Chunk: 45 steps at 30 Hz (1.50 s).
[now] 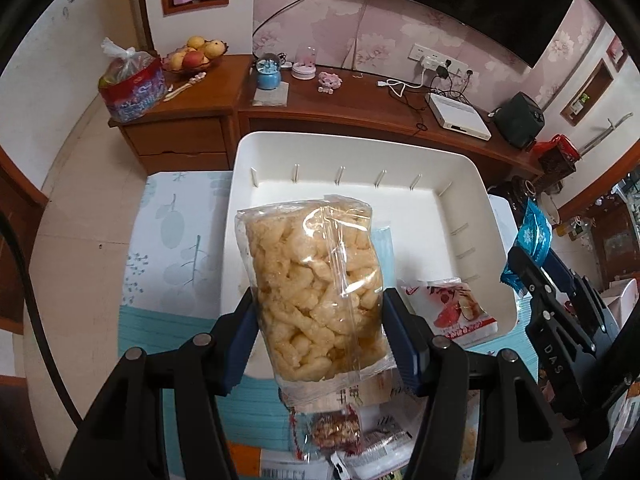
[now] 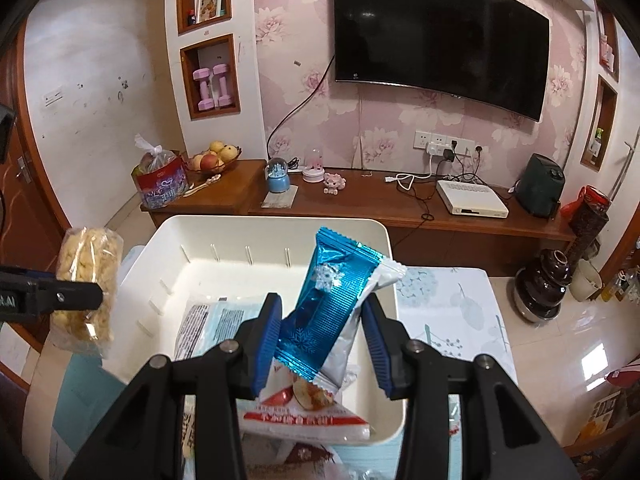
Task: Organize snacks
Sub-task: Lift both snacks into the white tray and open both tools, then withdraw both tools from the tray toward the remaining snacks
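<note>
Snacks are partly in the white bin (image 1: 492, 216) and partly in the two grippers. The left gripper (image 1: 320, 320) is clamped on a clear bag of puffed snacks (image 1: 320, 280); its blue pads (image 1: 245, 332) press the bag from both sides, and the bag stands upright above the near edge of the bin. The right gripper (image 2: 320, 332) is clamped on a blue foil packet (image 2: 328, 300) with snowflake prints, which leans to the right above the bin. In the left wrist view this packet and the right gripper show at the right edge, beside the bin.

Inside the bin lie a white and red packet (image 2: 308, 412) at the near side and a pale blue flat packet (image 2: 212, 320) beside it. The bin rests on a table with a light cloth (image 1: 176, 240) printed with leaves. More small packets (image 1: 340, 432) lie on the table in front of the bin, under the left gripper.

Behind the table stands a wooden cabinet (image 2: 400, 208), and a television (image 2: 440, 28) hangs on the wall.
</note>
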Available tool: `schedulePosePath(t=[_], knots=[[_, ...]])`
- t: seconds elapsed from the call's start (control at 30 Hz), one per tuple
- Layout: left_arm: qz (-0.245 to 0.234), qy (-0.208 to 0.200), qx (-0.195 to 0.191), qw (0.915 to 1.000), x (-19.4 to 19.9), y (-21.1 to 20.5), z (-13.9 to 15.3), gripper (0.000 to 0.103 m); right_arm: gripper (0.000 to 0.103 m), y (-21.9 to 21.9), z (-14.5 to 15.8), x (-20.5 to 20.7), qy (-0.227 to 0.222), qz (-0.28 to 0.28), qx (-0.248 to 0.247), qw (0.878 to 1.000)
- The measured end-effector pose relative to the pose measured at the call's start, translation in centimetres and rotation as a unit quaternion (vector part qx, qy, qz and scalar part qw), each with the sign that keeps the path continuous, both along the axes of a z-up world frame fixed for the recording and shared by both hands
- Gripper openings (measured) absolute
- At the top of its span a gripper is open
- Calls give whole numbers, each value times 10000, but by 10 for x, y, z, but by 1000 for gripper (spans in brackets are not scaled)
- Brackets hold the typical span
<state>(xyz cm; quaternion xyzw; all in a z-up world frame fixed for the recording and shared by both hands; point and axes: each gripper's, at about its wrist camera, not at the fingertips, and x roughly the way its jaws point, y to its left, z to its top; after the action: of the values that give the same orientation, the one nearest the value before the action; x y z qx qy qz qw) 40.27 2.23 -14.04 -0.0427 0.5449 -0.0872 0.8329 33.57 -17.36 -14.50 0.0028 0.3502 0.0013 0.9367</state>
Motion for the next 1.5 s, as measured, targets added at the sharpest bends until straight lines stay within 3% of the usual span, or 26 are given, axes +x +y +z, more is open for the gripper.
schedulePosePath(t=[0.23, 0.3, 0.37, 0.43, 1.0, 1.5], knots=[[14, 69, -122, 9999, 10, 2, -16, 60, 42, 5, -7, 15, 79, 2, -39, 10000], [-5, 109, -118, 9999, 11, 2, -18, 63, 48, 6, -10, 20, 134, -40, -64, 9999], [-18, 82, -131, 9999, 13, 3, -17, 64, 64, 5, -11, 22, 167, -110, -29, 9998], [-12, 18, -165, 9999, 13, 5, -15, 68, 70, 3, -12, 22, 188, -186, 42, 9996], [135, -199, 366, 9990, -16, 3, 6, 69, 70, -5, 6, -5, 146, -276, 183, 9993], [199, -172, 308, 9992, -84, -25, 28, 72, 70, -45, 22, -70, 58, -228, 379, 9990]])
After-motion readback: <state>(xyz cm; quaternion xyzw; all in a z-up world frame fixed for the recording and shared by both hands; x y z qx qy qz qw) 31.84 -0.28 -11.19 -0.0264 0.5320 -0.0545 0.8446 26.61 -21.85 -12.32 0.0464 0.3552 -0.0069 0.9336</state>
